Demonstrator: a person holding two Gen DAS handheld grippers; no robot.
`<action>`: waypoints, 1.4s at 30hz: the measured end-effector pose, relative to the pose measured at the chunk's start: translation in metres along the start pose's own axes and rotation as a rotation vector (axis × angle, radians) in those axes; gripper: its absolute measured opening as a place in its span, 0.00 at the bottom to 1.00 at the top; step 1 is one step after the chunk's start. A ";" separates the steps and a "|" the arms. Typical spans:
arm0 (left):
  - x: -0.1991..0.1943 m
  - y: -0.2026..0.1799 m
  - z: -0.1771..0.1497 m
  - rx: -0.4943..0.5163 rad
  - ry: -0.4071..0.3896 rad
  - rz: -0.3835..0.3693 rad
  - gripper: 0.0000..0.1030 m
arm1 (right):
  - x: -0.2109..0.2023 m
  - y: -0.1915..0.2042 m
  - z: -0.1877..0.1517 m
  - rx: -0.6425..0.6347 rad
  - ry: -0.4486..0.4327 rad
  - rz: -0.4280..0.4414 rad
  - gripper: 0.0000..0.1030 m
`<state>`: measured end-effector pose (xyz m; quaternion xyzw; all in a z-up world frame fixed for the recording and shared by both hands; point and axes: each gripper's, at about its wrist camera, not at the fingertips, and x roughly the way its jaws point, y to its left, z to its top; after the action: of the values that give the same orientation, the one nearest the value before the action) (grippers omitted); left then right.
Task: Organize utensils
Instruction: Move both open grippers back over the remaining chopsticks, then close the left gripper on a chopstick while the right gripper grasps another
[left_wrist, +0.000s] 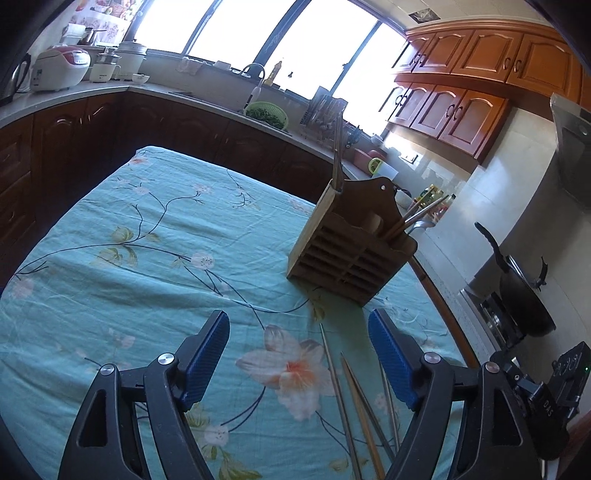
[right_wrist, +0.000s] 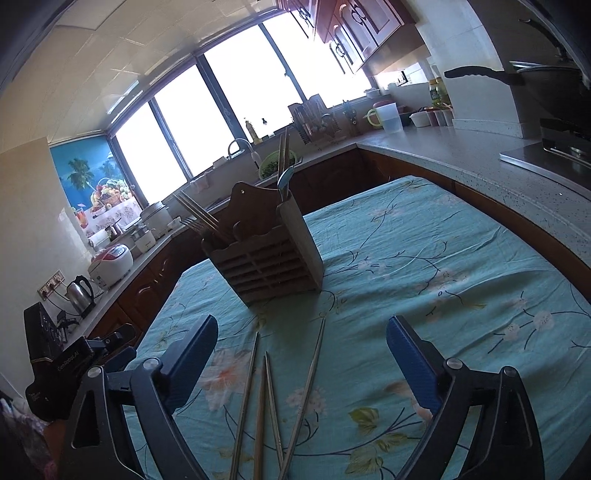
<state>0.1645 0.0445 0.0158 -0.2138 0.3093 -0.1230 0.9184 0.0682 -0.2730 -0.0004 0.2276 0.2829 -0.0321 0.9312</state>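
Note:
A wooden utensil holder (left_wrist: 347, 245) stands on the floral teal tablecloth (left_wrist: 129, 258), with chopsticks and a spoon standing in its compartments. It also shows in the right wrist view (right_wrist: 269, 254). Several loose chopsticks (left_wrist: 354, 402) lie on the cloth in front of the holder, between the blue pads of my left gripper (left_wrist: 297, 354), which is open and empty. In the right wrist view the loose chopsticks (right_wrist: 273, 402) lie fanned out between the pads of my right gripper (right_wrist: 301, 354), which is also open and empty above the cloth.
Kitchen counters wrap around the table: a rice cooker (left_wrist: 61, 68) and a kettle (right_wrist: 79, 293) at one side, a sink with a green colander (left_wrist: 267, 112) under the window, a stove with a black pan (left_wrist: 522, 295) at the other side.

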 end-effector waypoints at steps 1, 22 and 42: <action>-0.003 -0.003 -0.003 0.011 0.001 0.003 0.75 | -0.002 0.000 -0.002 0.001 0.003 -0.001 0.92; -0.038 -0.022 -0.049 0.160 0.020 0.087 0.75 | -0.034 0.010 -0.040 -0.121 -0.039 -0.120 0.92; 0.011 -0.028 -0.035 0.144 0.177 0.128 0.73 | 0.002 0.002 -0.036 -0.109 0.078 -0.111 0.91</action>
<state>0.1486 0.0045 -0.0018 -0.1153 0.3923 -0.1044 0.9066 0.0514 -0.2554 -0.0275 0.1617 0.3322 -0.0592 0.9273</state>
